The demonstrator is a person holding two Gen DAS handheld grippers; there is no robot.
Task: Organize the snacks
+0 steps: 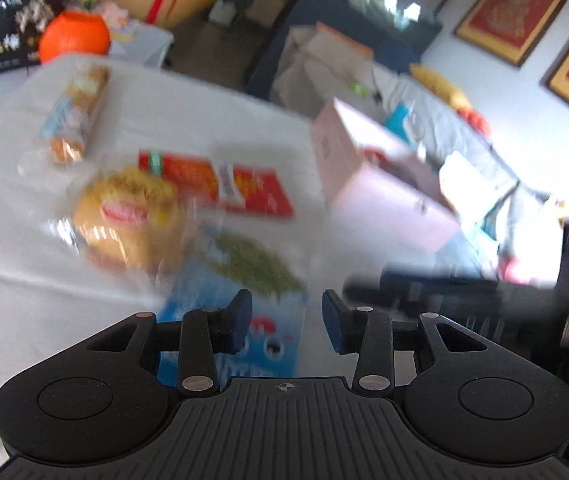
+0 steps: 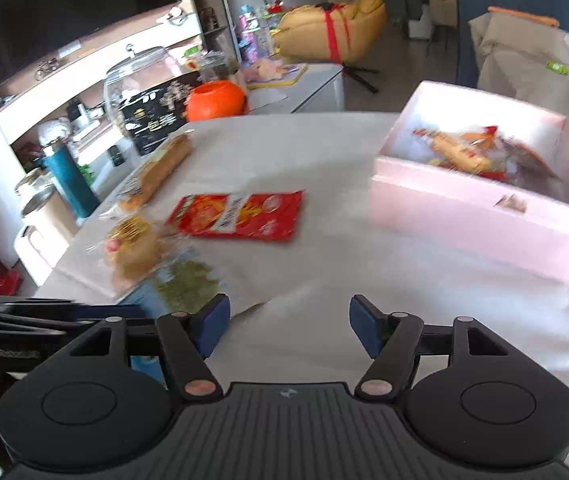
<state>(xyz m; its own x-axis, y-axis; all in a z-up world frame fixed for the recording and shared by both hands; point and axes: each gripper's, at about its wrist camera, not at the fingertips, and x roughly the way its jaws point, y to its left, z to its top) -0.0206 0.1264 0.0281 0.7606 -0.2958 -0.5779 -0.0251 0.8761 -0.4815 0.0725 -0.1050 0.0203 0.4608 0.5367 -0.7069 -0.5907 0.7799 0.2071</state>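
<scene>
Blurred: blue-and-green snack bag [image 1: 252,280], partly hidden behind spread, empty left tongs [image 1: 287,322]. Right tongs [image 2: 289,330] spread, empty. Red flat packet [image 2: 240,216], pink open box [image 2: 484,216] on white-clothed surface [image 2: 324,152].

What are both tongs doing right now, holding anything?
Left tongs: open, empty, above the blue snack bag.
Right tongs: open, empty, over the white tablecloth.

Ahead of the matt black plastic fingers [image 2: 214,326], a white cloth-covered bench [image 2: 324,152] is seen, with a glossy red foil packet [image 2: 240,216], a clear-wrapped bun [image 1: 128,216] and a smooth pink box [image 2: 480,216].
</scene>
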